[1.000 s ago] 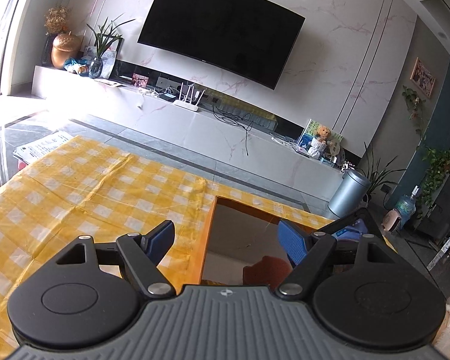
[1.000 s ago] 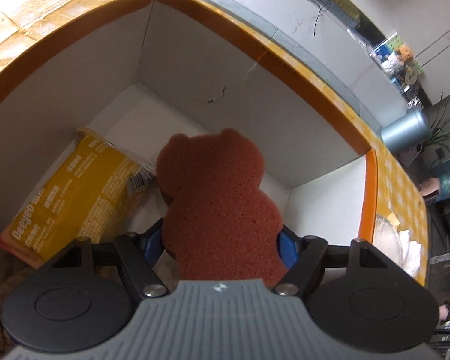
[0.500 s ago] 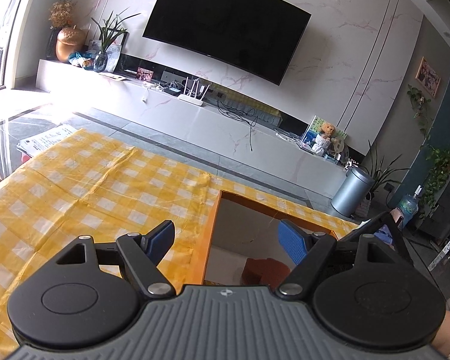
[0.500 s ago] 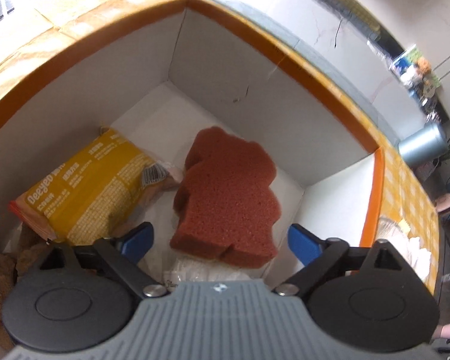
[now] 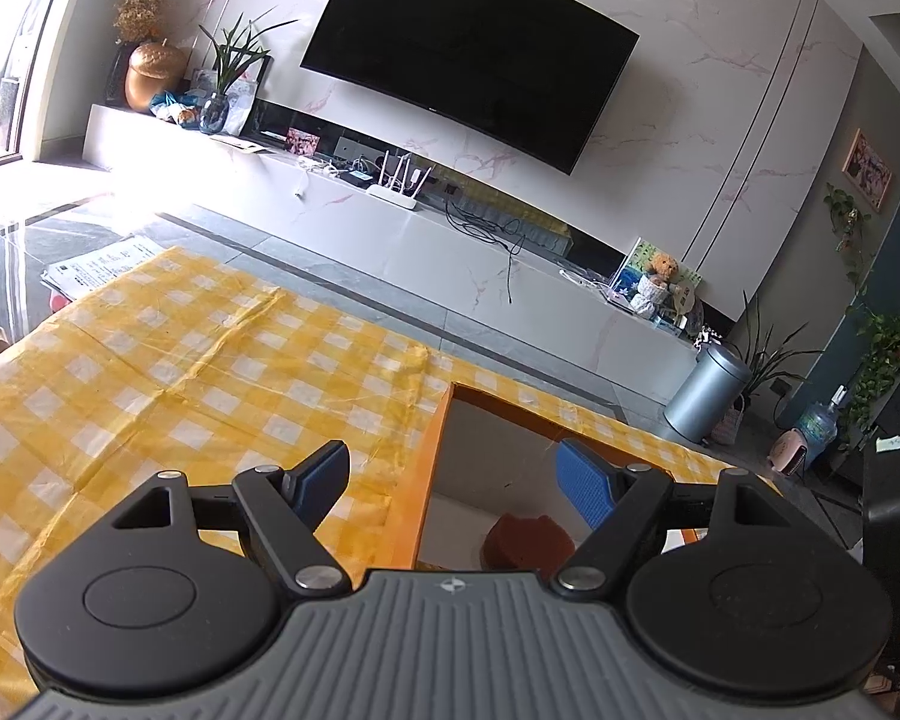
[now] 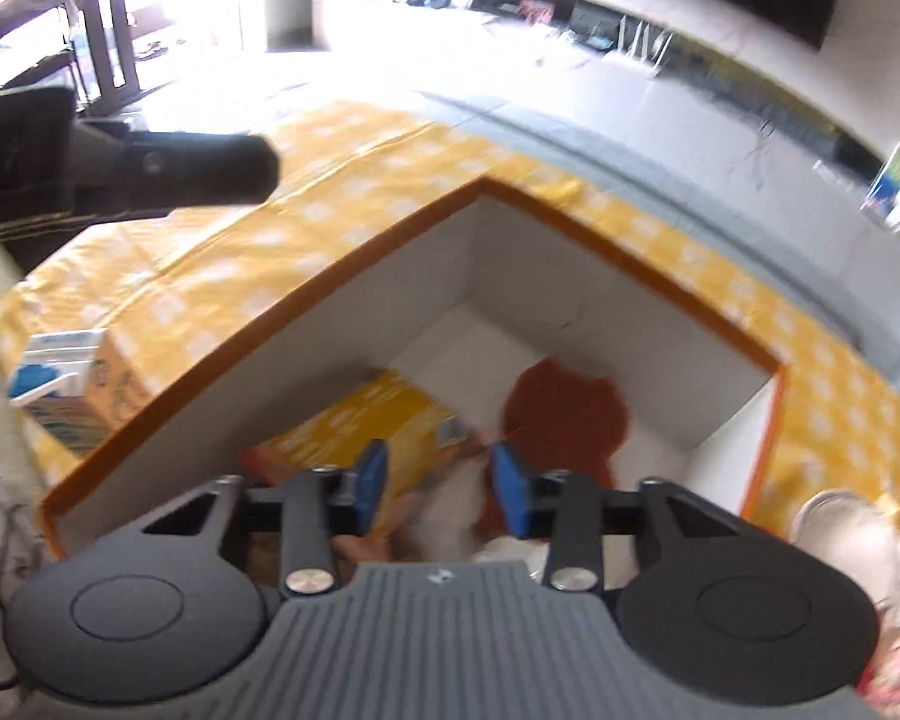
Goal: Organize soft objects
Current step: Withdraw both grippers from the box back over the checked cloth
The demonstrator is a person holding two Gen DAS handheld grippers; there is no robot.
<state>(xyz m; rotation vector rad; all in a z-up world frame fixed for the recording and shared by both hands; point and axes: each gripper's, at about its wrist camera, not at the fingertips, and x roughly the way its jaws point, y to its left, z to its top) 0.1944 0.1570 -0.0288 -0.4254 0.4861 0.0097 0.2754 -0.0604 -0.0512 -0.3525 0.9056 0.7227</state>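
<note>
Right fingers: my right gripper (image 6: pixel 441 483) has just been closing. Its blue pads (image 6: pixel 513 492) sit narrow, about as close as they go, with nothing between them.
Left fingers: my left gripper (image 5: pixel 453 474) is spread wide and empty, pointing across the near edge of the box.
Task's thing: the brown bear-shaped sponge (image 6: pixel 564 414) lies flat on the box floor toward the far right corner, free of both grippers. It is just beyond my right pads.
How it handles: I judge it light, soft and springy. It should squash under a pinch and recover, it is not slippery, and nothing about it can break.
Where to hold: I would take it across the body, below the ears, where it is widest. A thin edge would fold away from the pads.
Container: the cardboard box (image 6: pixel 570 264) has pale walls and an orange rim, is open at the top, and stands on the yellow checked cloth (image 6: pixel 210 276).
Contents: beside the sponge lies a yellow printed packet (image 6: pixel 360 426), slanted along the left wall. Something pale sits under my gripper, too blurred to name.
Outside the box: a small carton (image 6: pixel 84 384) lies on the cloth to the left. A white, fluffy-looking item (image 6: pixel 834 534), possibly another soft thing, lies to the right.
Progress: I judge the sponge stowed, with the pale item likely next.
</note>
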